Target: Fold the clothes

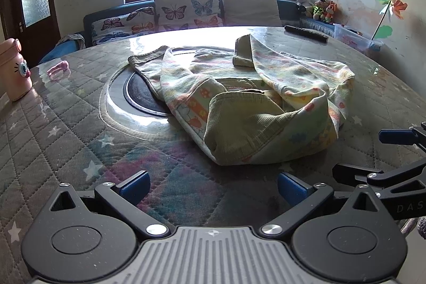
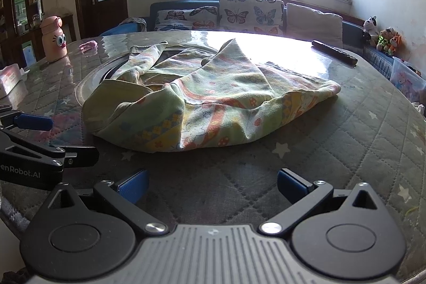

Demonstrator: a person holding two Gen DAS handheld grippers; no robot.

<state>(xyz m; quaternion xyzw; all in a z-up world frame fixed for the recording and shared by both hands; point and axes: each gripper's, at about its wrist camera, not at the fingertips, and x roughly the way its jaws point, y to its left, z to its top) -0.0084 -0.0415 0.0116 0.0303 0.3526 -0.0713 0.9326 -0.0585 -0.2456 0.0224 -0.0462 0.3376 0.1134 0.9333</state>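
Observation:
A small pale-green garment (image 1: 253,103) with an orange and yellow print lies crumpled on the round table, its ribbed green hem turned toward me and one sleeve reaching left over the dark centre disc. The right wrist view shows the same garment (image 2: 213,103) bunched in a heap. My left gripper (image 1: 213,188) hovers open just short of its near edge, nothing between the blue pads. My right gripper (image 2: 213,185) is open too, a little back from the cloth. Each gripper shows at the edge of the other's view: the right gripper (image 1: 399,151) and the left gripper (image 2: 40,135).
The table (image 1: 66,129) has a quilted star-pattern cover under clear plastic. A pink bottle (image 2: 54,39) stands at far left, a pink clip (image 1: 58,68) near it, a tissue box (image 2: 9,79) at the left edge, a dark remote (image 2: 335,52) at back right. A sofa with cushions stands behind.

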